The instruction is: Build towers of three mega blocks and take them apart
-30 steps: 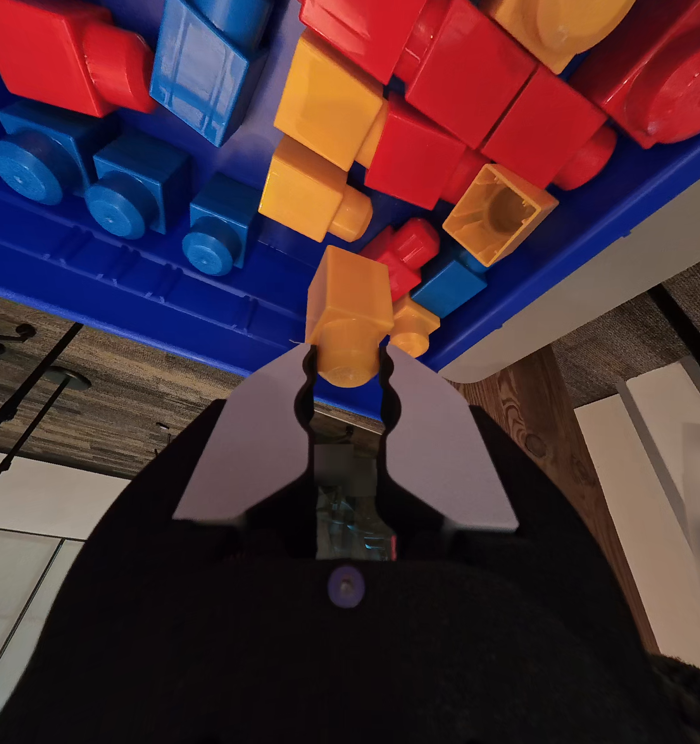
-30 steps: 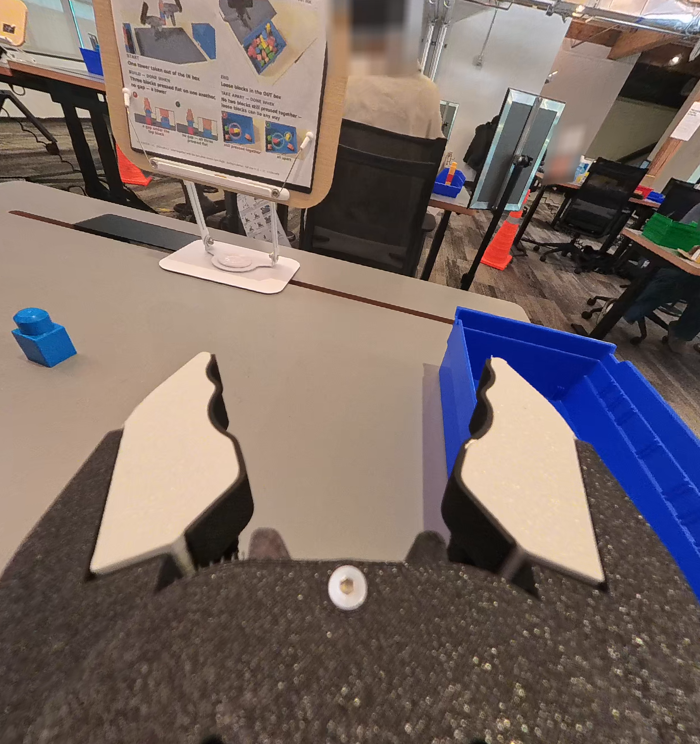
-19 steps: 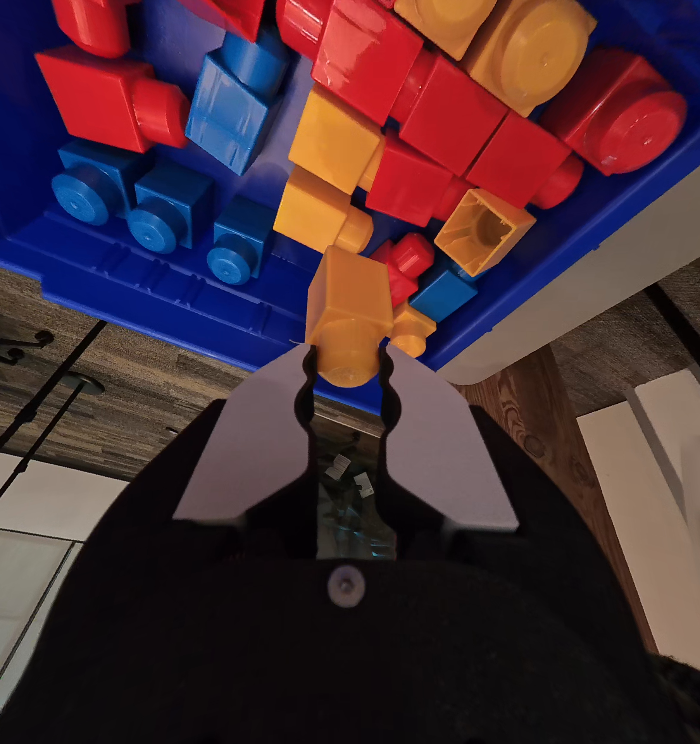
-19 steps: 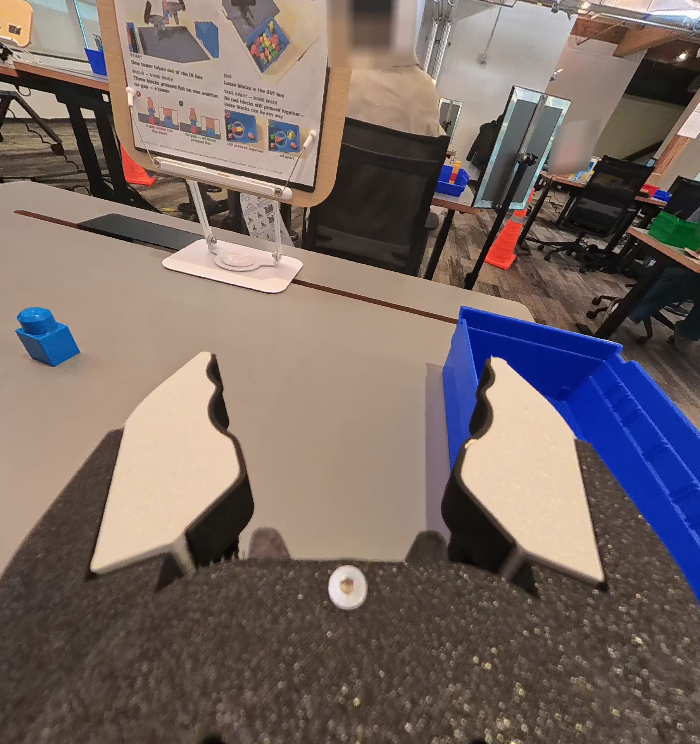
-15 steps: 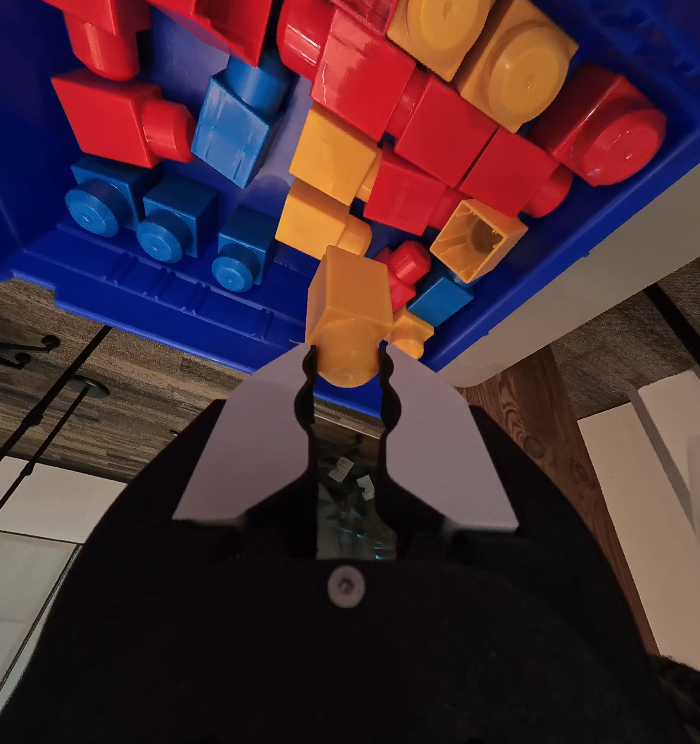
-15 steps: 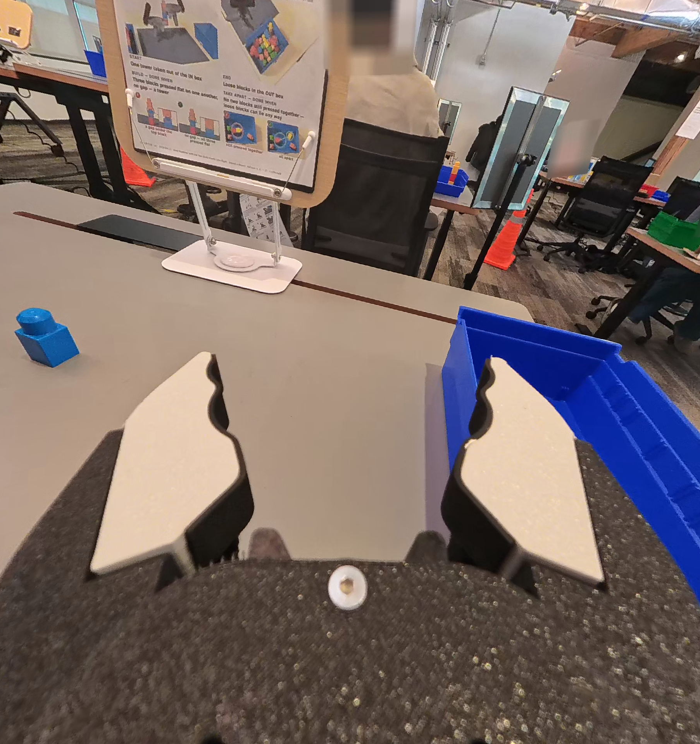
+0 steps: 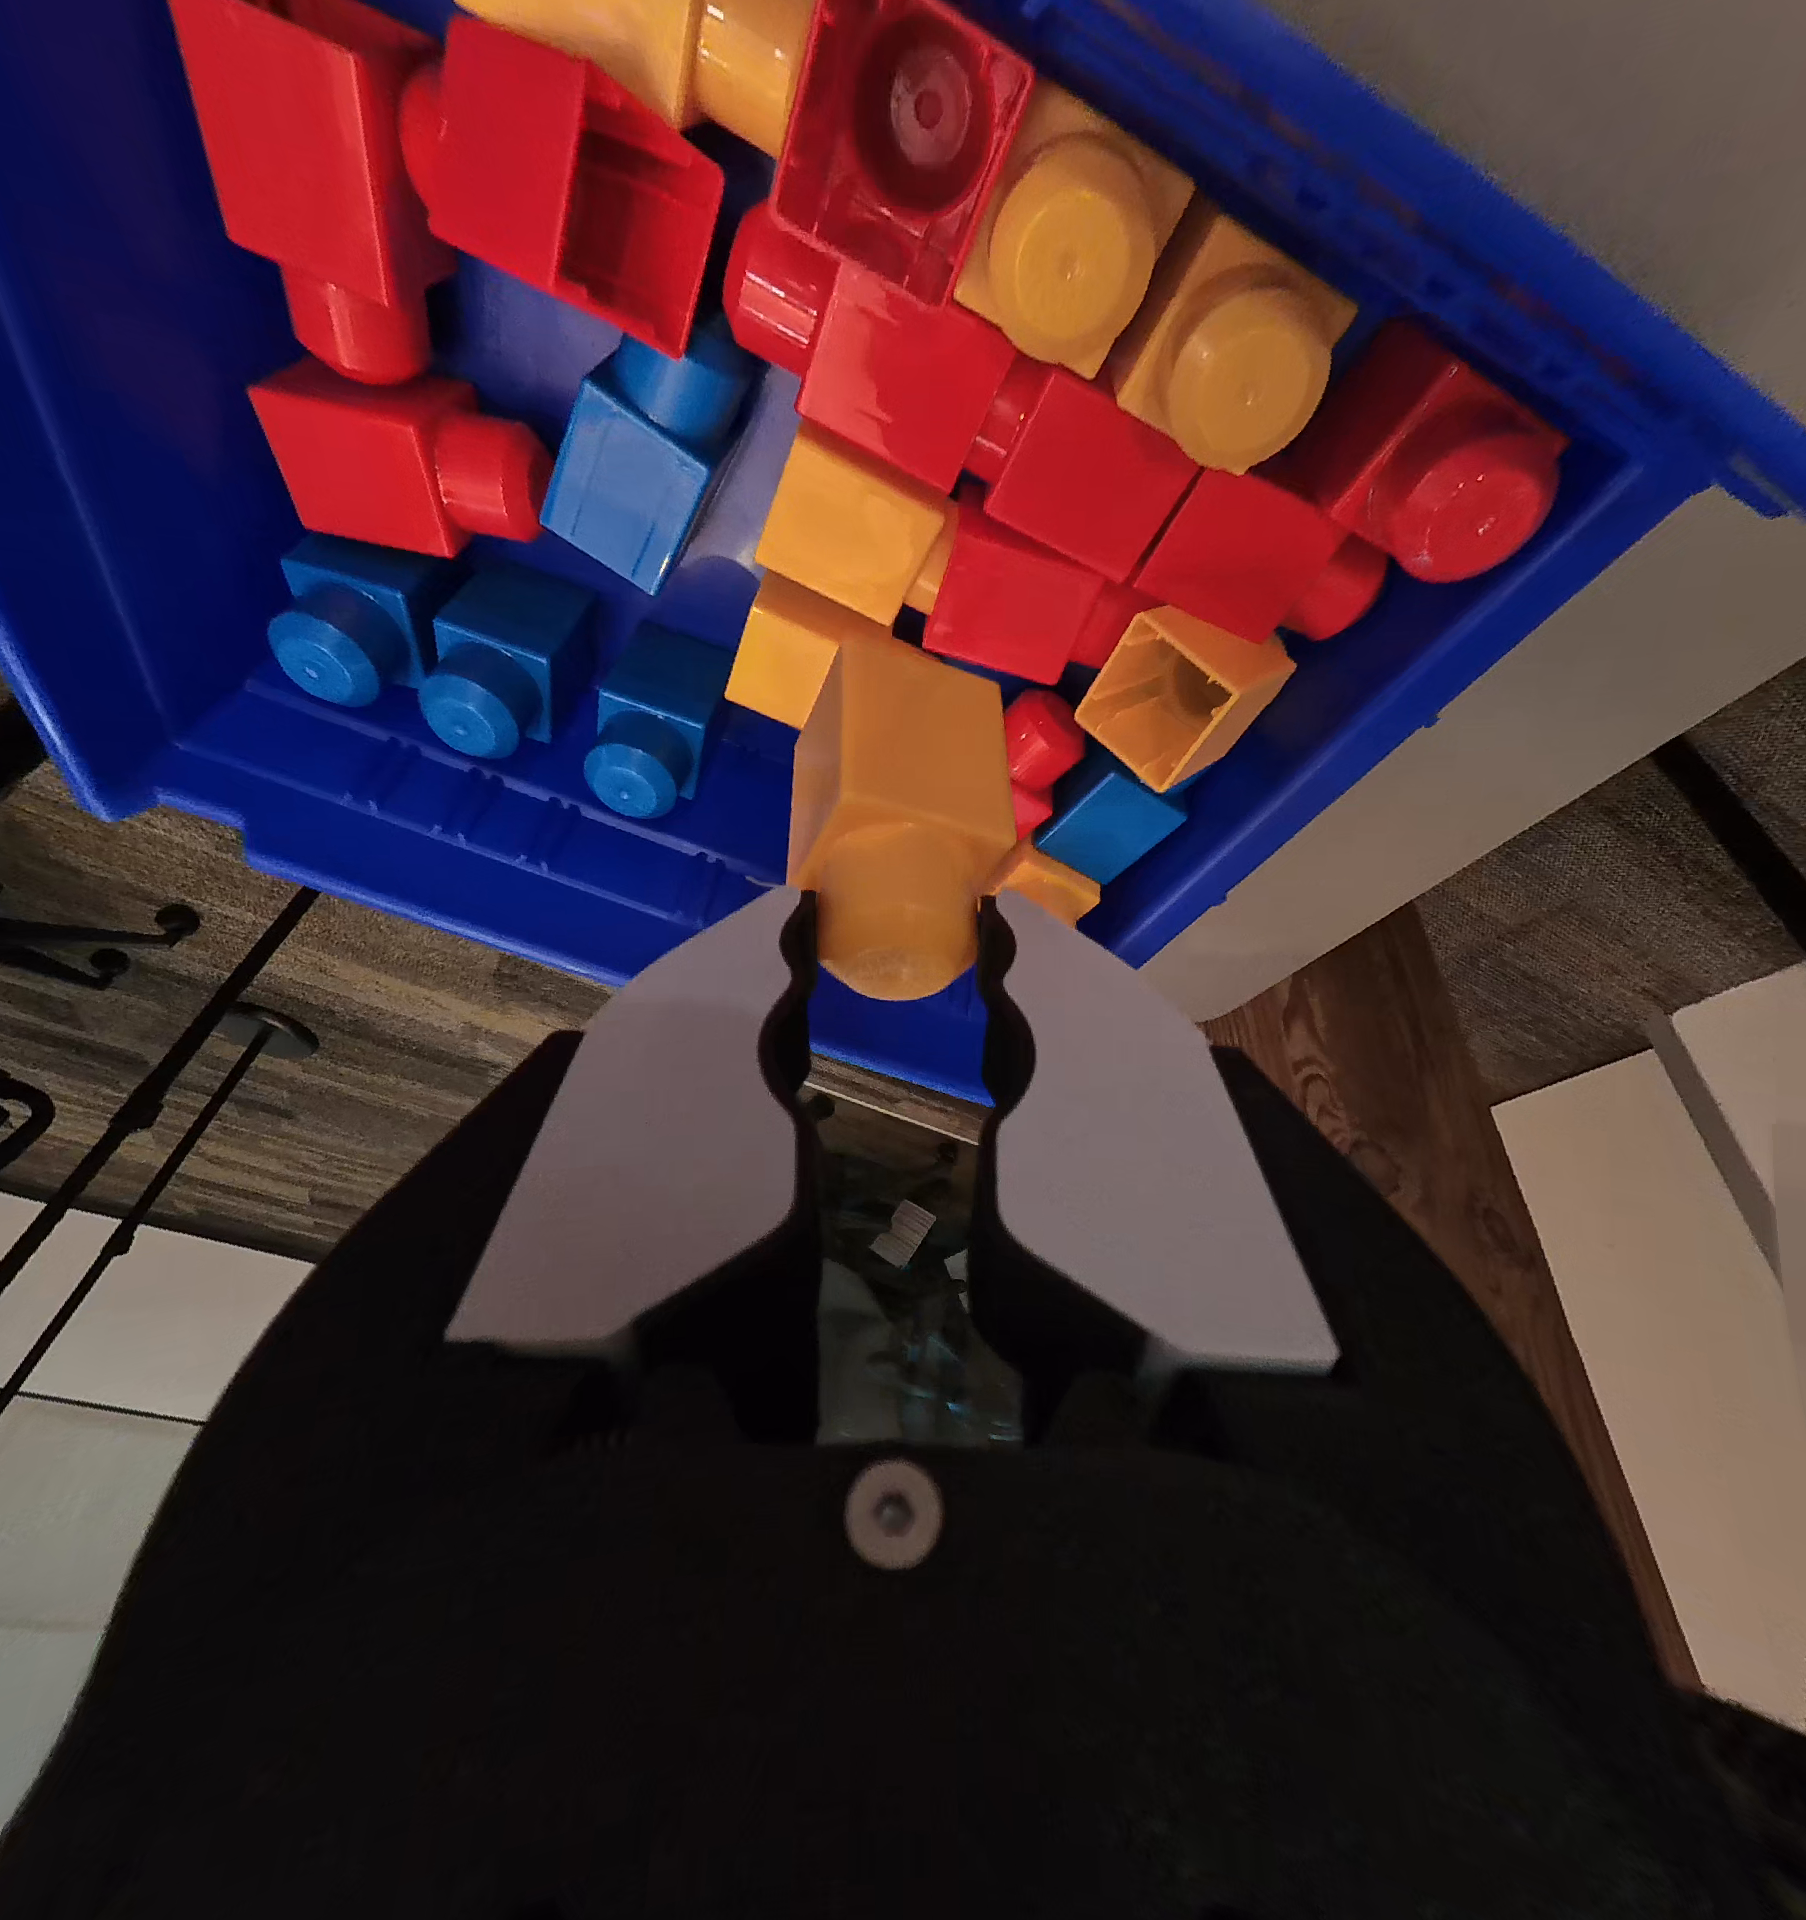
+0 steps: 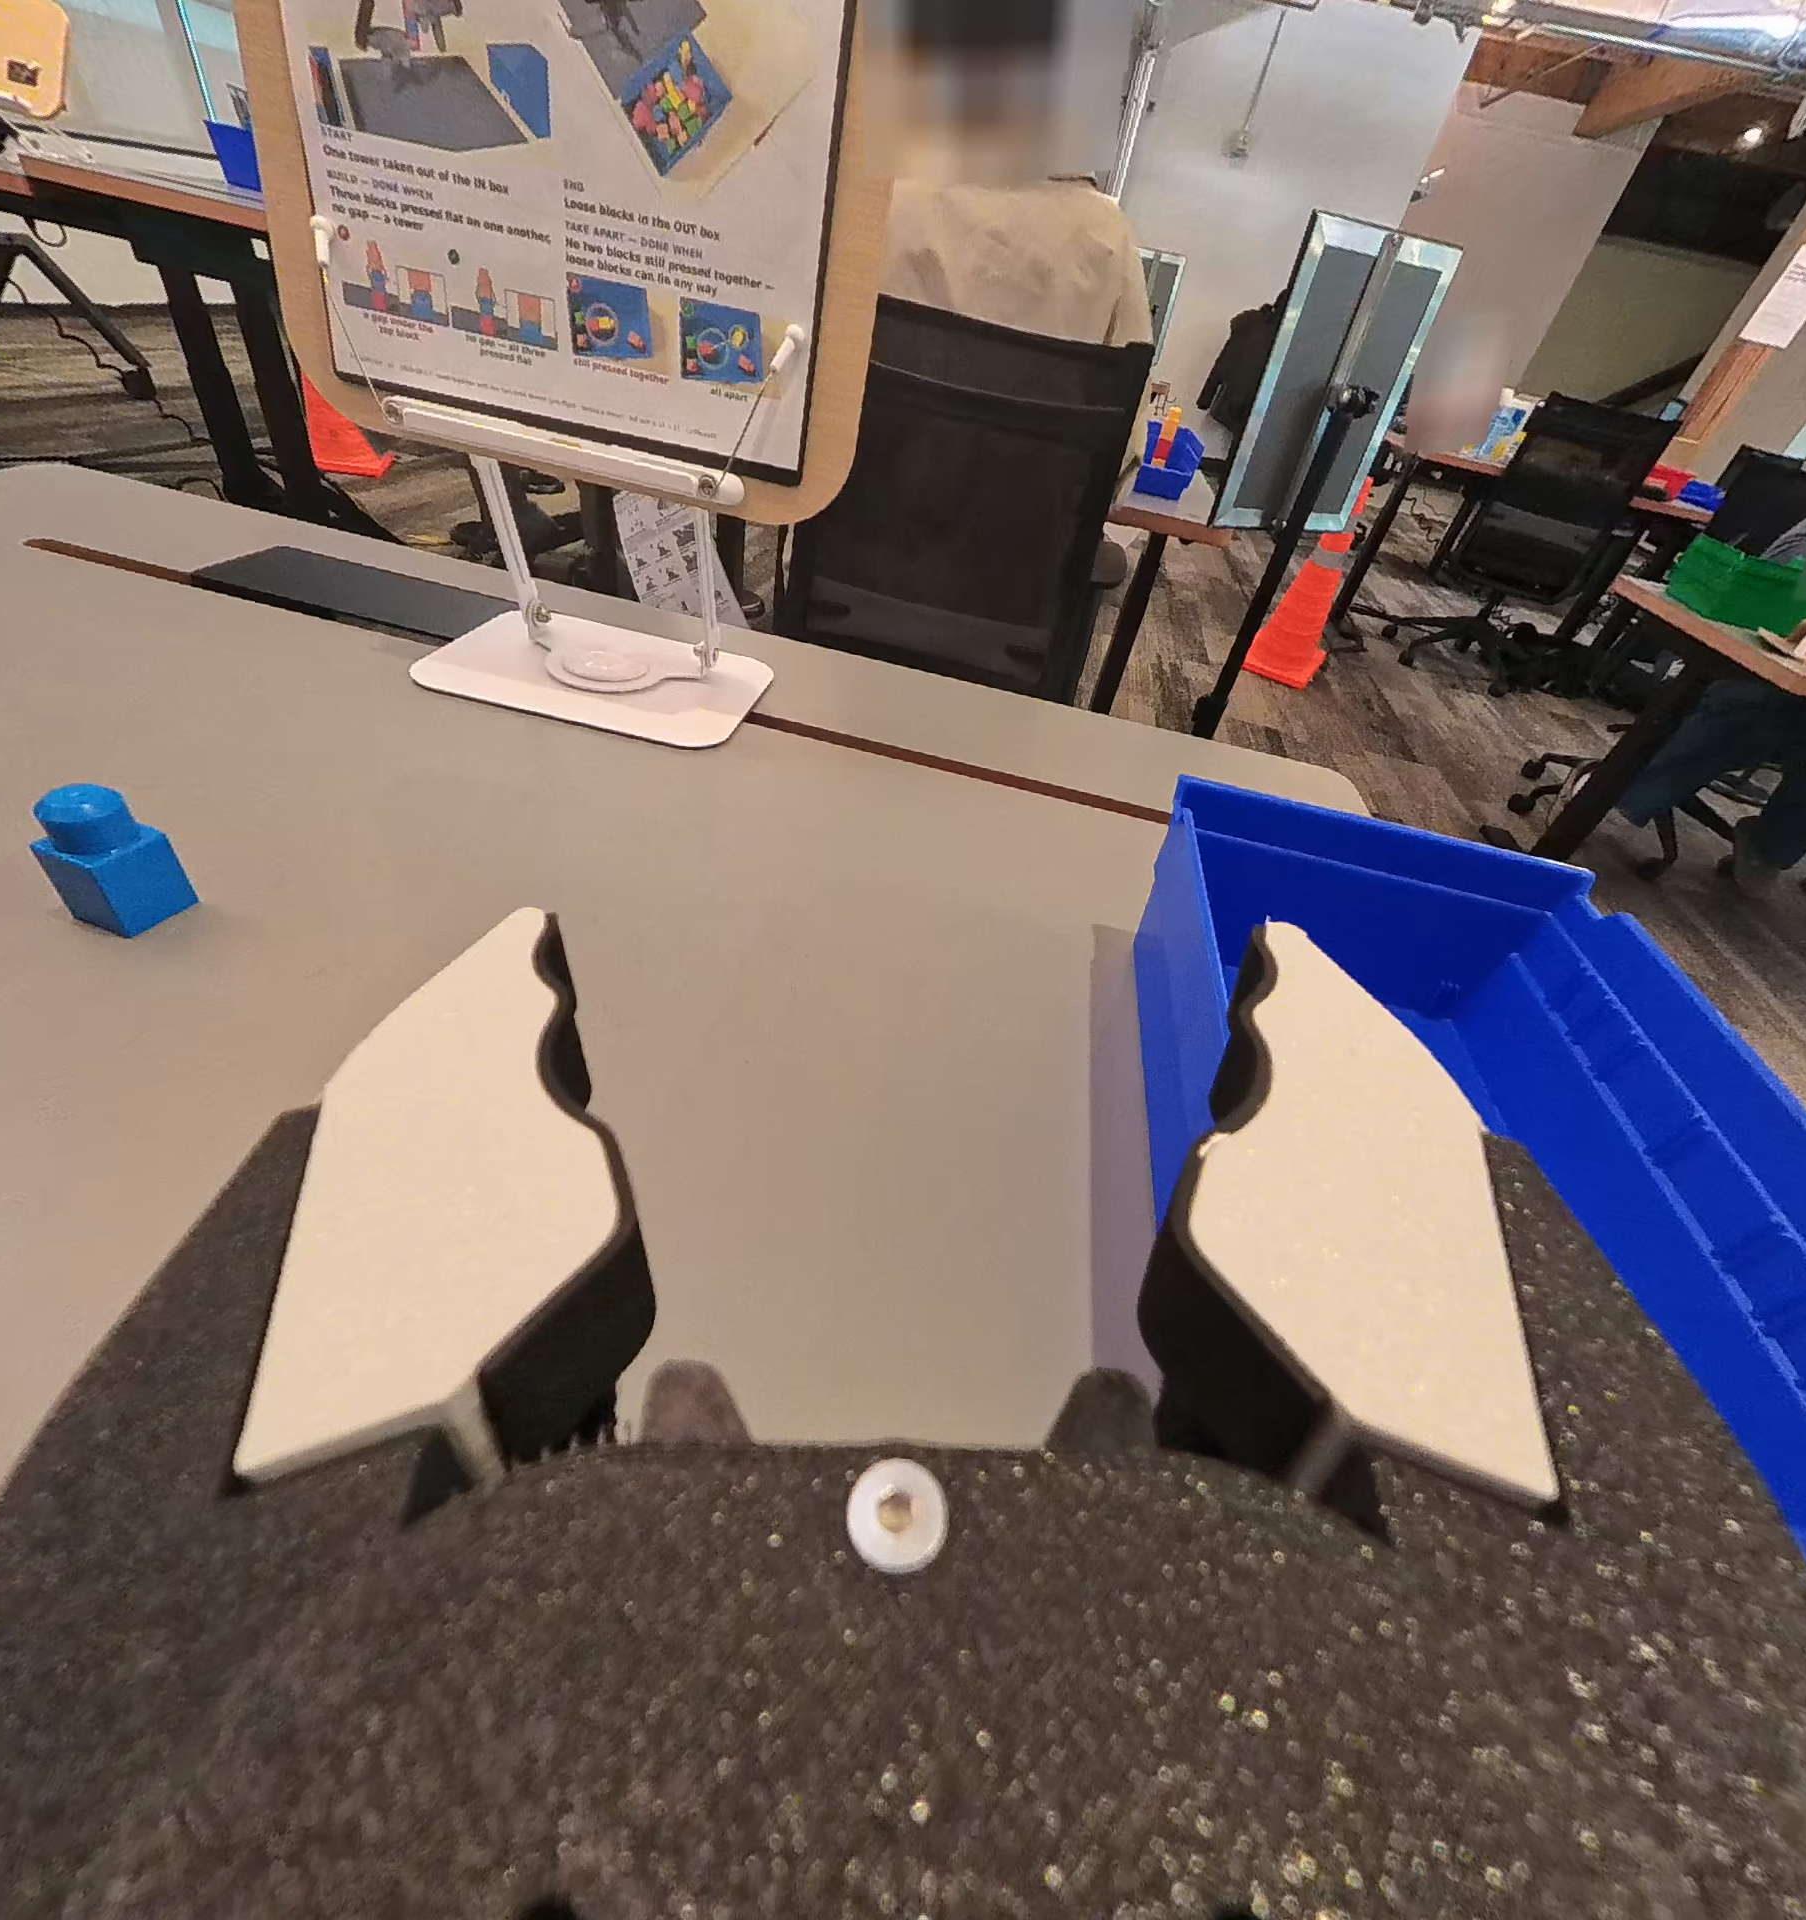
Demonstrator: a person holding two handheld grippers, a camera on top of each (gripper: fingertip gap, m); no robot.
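Yellow mega block, centre of the left wrist view, is pinched by its round stud in the left gripper, above the blue bin of loose blocks. Hard, light and glossy, it could likely twist; the square body looks a surer hold. Only the right wrist view shows the right gripper spread and empty, a blue block at left on the grey table.
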